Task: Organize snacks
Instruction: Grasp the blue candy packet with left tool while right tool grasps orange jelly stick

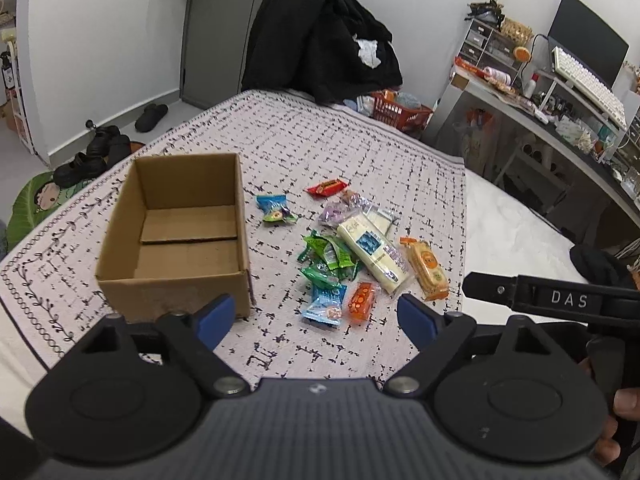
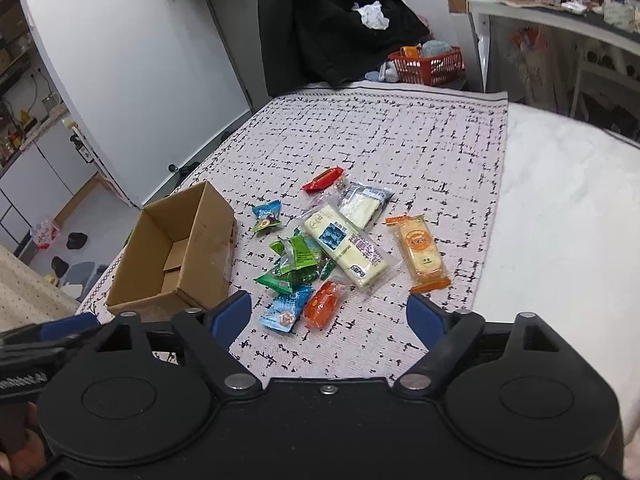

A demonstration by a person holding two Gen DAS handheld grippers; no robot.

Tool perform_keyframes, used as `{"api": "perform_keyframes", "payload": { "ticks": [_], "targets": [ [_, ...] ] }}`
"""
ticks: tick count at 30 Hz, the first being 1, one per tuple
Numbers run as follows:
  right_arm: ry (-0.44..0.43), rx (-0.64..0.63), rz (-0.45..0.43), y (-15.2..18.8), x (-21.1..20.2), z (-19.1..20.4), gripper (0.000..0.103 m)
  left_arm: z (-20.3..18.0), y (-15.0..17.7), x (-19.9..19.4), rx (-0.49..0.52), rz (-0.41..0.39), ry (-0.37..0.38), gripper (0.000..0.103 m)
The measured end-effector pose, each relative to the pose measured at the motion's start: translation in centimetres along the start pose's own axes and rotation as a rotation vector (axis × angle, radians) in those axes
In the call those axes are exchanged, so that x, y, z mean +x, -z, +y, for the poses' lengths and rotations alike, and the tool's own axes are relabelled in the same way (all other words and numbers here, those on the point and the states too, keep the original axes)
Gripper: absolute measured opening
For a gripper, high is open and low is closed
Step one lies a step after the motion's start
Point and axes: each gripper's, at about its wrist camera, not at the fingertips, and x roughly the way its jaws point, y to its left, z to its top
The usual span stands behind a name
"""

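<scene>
A patterned cloth [image 1: 360, 152] with black dashes covers the work surface and fills most of both wrist views. On it, at about nine o'clock from the snack pile, stands an open cardboard box [image 1: 172, 224], upright, its flaps down inside and nothing in it. A black garment [image 1: 320, 36] hangs over a chair at twelve o'clock, beyond the cloth's far edge, with a red basket [image 1: 400, 114] on the floor at about one o'clock.

The snacks lie loose on the cloth, just to the three o'clock side of the box. Largest is a long cream packet [image 1: 374, 252], lying diagonally and overlapping a clear-wrapped packet [image 1: 378, 216] at its twelve o'clock end. Just beside it at three o'clock is an orange packet [image 1: 426, 268]. A cluster of green wrappers [image 1: 326, 258] touches the cream packet at nine o'clock. At six o'clock of the pile sit a light blue wrapper [image 1: 326, 304] and a small orange sweet [image 1: 362, 302], side by side. Another blue wrapper [image 1: 274, 208] lies apart near the box, and a red wrapper [image 1: 326, 188] at twelve o'clock.

The left gripper [image 1: 316, 316] hangs released above the near end of the pile, blue pads spread, nothing between them. The right gripper [image 2: 328, 316] is likewise released and holds nothing, poised over the same near end
</scene>
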Motion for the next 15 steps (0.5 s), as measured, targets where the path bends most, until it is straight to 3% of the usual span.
{"api": "perform_keyframes", "payload": {
  "ticks": [5,7,9,15],
  "targets": [
    [-0.009,0.028,0.033,-0.1,1.8,-0.4,0.076,-0.4,-0.1,2.3,-0.003,0.036,0.01,0.079],
    [-0.024,0.053,0.054,-0.1,2.7,-0.7,0.07,-0.5,-0.1,3.2,-0.005,0.046,0.015,0.075],
    [-0.041,0.077,0.073,-0.2,3.5,-0.9,0.068,-0.6,-0.2,4.2,-0.006,0.061,0.016,0.066],
    [-0.05,0.139,0.114,-0.3,6.0,-1.6,0.068,-0.8,-0.3,7.2,-0.022,0.115,0.025,0.061]
  ]
}}
